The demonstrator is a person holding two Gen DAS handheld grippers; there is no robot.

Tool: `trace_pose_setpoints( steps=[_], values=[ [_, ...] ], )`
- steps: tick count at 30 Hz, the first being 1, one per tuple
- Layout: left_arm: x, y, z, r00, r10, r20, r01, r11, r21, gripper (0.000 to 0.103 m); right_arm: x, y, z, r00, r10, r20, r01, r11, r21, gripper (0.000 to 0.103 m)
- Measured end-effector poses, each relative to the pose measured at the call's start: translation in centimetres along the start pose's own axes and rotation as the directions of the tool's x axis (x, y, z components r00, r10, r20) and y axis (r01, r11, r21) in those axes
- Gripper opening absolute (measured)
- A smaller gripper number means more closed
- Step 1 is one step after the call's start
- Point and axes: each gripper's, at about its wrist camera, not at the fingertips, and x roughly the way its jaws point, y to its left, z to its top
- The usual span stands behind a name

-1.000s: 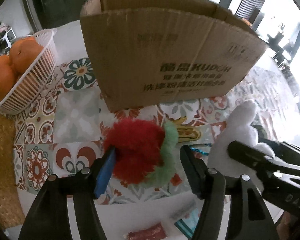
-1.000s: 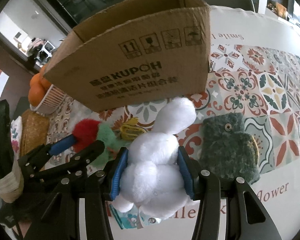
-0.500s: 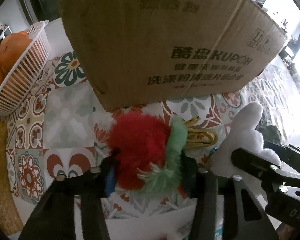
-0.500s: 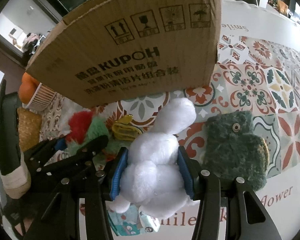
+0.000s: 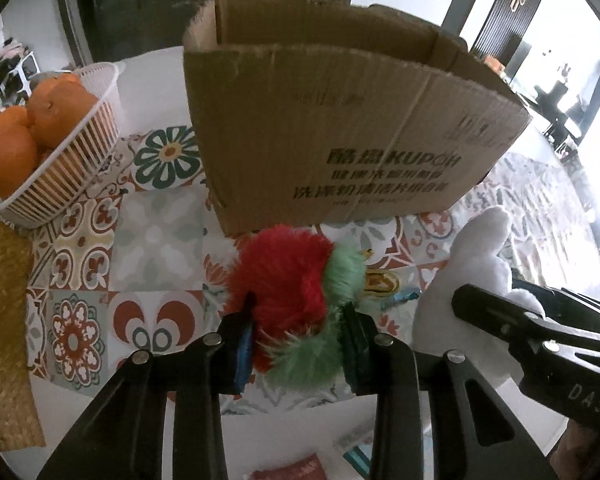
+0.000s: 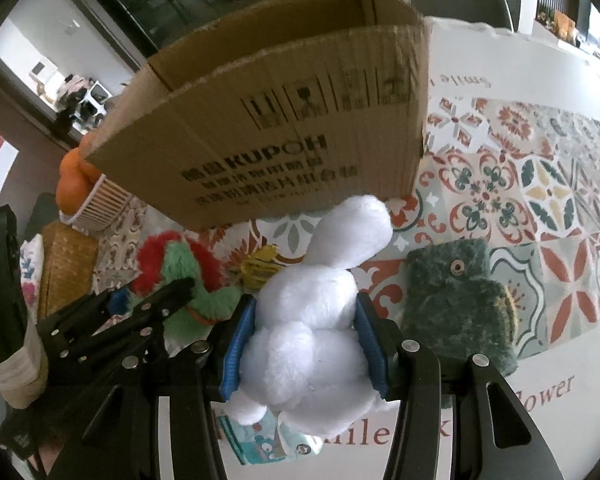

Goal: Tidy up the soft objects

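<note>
My left gripper (image 5: 296,320) is closing the last bit on a fluffy red and green toy (image 5: 284,276), and its pads press into the fur from both sides. To its right, my right gripper (image 6: 306,312) is shut on a white plush animal (image 6: 340,236), blue pads against its body. In the right wrist view the left gripper (image 6: 152,292) and the red and green toy (image 6: 172,256) show at the left. An open cardboard box (image 5: 340,120) stands just behind both toys. A dark green plush (image 6: 456,300) lies on the table to the right.
A white basket (image 5: 60,160) of oranges stands at the left, beside a woven mat (image 5: 0,320). A small yellow item (image 5: 380,282) lies between the two toys. Printed packets (image 6: 260,440) lie near the front edge of the patterned tablecloth (image 6: 540,200).
The left jaws went from wide apart around the red and green toy to pressed onto it. Both views dipped toward the box and then rose again. The right grip on the white plush stayed the same.
</note>
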Motion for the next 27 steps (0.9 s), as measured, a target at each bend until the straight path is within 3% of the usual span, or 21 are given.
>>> trace_pose_setpoints(
  steps=[14,27],
  values=[
    [-4.9,-0.8,0.8,0.993,-0.005,0.118,0.006,1.000,-0.015,0.034,-3.9,1.0,0.6,0.995,0.015,0.103,-0.012,0.999,-0.030,0.051],
    [-9.1,-1.4,2.7,0.973,-0.002,0.231,0.003,1.000,-0.003,0.034,-7.5,1.9,2.0,0.977,0.026,0.213,-0.010,0.997,-0.075,0.051]
  ],
)
